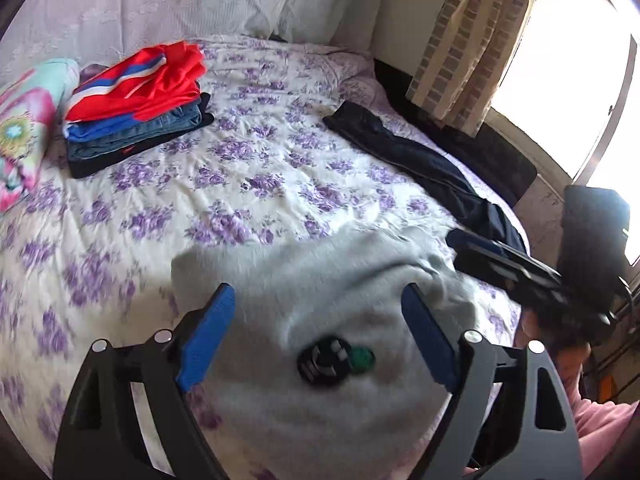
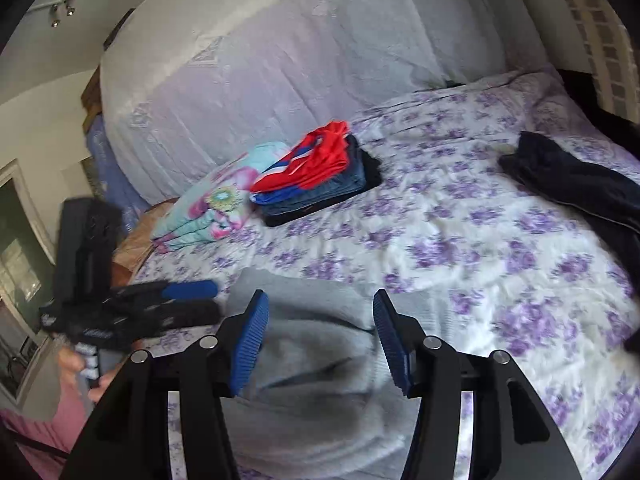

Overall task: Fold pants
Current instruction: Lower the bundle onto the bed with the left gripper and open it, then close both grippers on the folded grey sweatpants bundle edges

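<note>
**A:** Left wrist view first. The left gripper [image 1: 318, 292] hangs over the grey pants [image 1: 320, 280], which lie bunched on the flowered bedspread [image 1: 248, 168] near the front edge of the bed. Jaws stand wide, blue pads [image 1: 206, 340] either side of a dark round logo patch [image 1: 334, 360], nothing pinched as far as I can see. The right gripper [image 1: 472, 246] pokes in from the right edge, blurry, so I can't tell its jaws from here.

**B:** Anything else on the bed?

**A:** A stack of folded clothes [image 1: 140, 108] with a red, white and blue piece on top, far left, next to a colourful pillow [image 1: 24, 132]. Dark pants [image 1: 420, 160] lie stretched out along the right side, by the curtain [image 1: 472, 48].

**B:** And the right wrist view?

**A:** Same grey pants [image 2: 316, 344] right under the right gripper [image 2: 320, 304]. Its jaws are about half apart with the cloth below them, not clamped on it. The left gripper [image 2: 192, 300] sits at the left, just beside the grey fabric, held by a hand [image 2: 80, 368] in a pink sleeve [image 2: 60, 420]. Folded stack [image 2: 316, 176] and pillow [image 2: 208, 200] are further back, dark pants [image 2: 580, 188] off right.
</note>
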